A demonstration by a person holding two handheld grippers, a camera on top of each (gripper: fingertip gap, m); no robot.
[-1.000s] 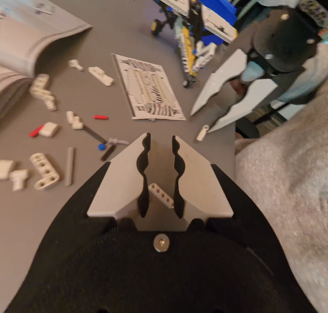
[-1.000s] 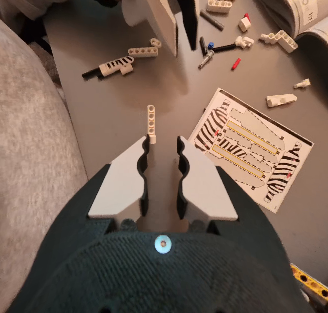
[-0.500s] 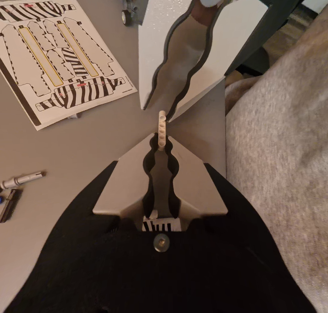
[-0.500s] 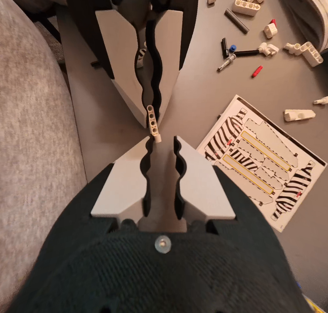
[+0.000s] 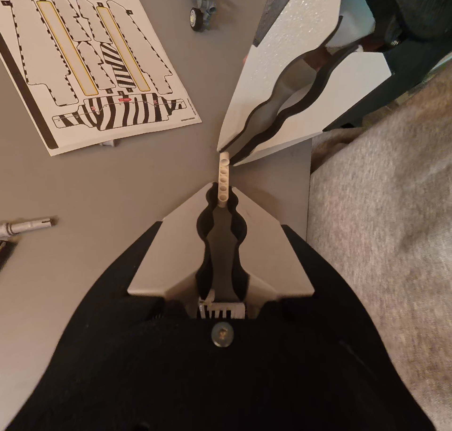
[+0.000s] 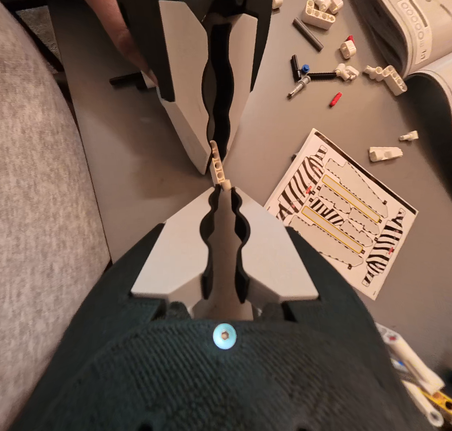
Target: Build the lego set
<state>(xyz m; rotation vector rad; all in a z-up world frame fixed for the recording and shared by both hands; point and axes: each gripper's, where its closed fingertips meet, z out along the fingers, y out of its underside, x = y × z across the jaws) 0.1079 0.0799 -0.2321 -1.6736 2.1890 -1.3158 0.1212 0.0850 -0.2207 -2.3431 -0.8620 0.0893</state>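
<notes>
A small white beam with holes (image 5: pixel 223 174) is held in the air between both grippers, above the grey table (image 5: pixel 122 186). My left gripper (image 5: pixel 223 186) is shut on one end of it. In the right wrist view the beam (image 6: pixel 216 164) has a short peg (image 6: pixel 226 186) at its near end. My right gripper (image 6: pixel 224 188) has closed to a narrow gap around that peg. The right gripper also shows in the left wrist view (image 5: pixel 226 157), tips at the beam's far end. The left gripper comes in from above in the right wrist view (image 6: pixel 214 162).
A zebra-striped sticker sheet (image 6: pixel 342 211) lies on the table beside the grippers. Loose white, black and red pieces (image 6: pixel 318 71) and an open manual (image 6: pixel 415 15) lie beyond it. A partly built model (image 5: pixel 203 10) stands at the back. Grey fabric (image 5: pixel 379 248) borders the table edge. My two grippers' fingertips are within a few centimetres of each other.
My left gripper swung over from the loose parts and shut on the beam. My right gripper's jaws narrowed around the peg. The two grippers came tip to tip.
</notes>
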